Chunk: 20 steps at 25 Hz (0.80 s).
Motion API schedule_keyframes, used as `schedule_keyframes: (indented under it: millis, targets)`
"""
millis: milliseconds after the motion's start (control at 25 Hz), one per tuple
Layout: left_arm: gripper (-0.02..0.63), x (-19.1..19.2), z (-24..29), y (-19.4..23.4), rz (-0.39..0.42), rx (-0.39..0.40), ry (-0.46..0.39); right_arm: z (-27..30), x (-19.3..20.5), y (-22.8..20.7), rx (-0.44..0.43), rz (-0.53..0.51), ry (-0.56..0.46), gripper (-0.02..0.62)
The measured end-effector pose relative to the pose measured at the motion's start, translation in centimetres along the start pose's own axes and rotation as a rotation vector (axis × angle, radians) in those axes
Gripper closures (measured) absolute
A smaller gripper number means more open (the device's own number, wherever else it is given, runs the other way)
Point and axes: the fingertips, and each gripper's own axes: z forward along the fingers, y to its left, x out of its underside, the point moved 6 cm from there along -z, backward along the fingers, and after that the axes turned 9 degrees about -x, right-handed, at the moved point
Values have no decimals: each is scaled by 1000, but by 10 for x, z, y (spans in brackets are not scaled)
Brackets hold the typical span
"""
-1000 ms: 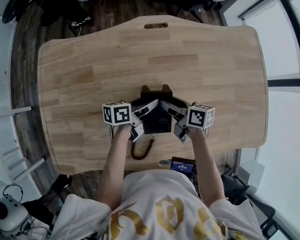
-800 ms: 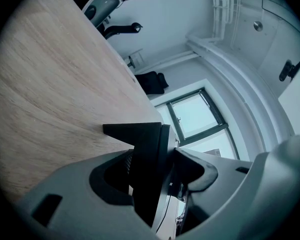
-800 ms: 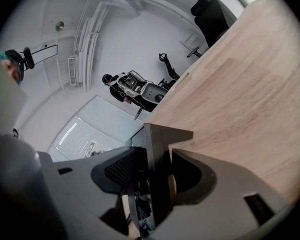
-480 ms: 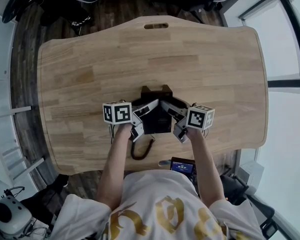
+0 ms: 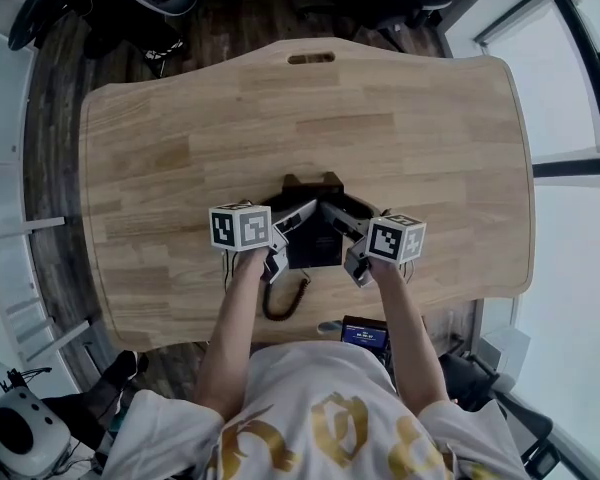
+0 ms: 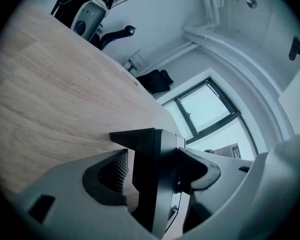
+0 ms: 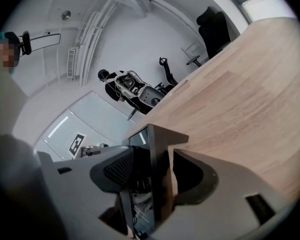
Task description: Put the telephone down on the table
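The black, boxy desk telephone (image 5: 312,236) is sitting near the person's edge of the pale, plank-jointed wooden table (image 5: 380,118). Its long axis is running away from the person, and its black coiled cord (image 5: 283,303) is curling back toward the table's near rim. It is lying directly between the two tools. The left gripper (image 5: 283,238) is flanking its left side and the right gripper (image 5: 348,238) its right, both angled inward and slightly down, neither nearer than the other. In the left gripper view the jaws are opening. The telephone's dark edge is standing between them, with a sliver of wood showing beside one ribbed pad, so the pads are no longer pressing on it. In the right gripper view the jaws are grasping the opposite edge, the ribbed pad lying against the plate. The base looks to be resting on the wood already, so the set-down seems nearly done. What is remaining is a release on the right and a clean outward retreat by each gripper, sideways and away from the body, without dragging it. Around the table, dark wood flooring (image 5: 230,8) is showing, office chairs (image 7: 135,91) are standing beyond the far edge, and large windows (image 5: 580,68) are brightening the right side.
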Motion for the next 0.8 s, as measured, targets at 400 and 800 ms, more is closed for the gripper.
schedule_keyframes:
  millis: [400, 800]
  targets:
    - [305, -4, -17, -6, 56, -75, -73, -15, -7, 10, 31, -29, -62, 373]
    - [310, -10, -54, -2, 76, -135, -178, -37, -14, 25, 132, -135, -138, 387]
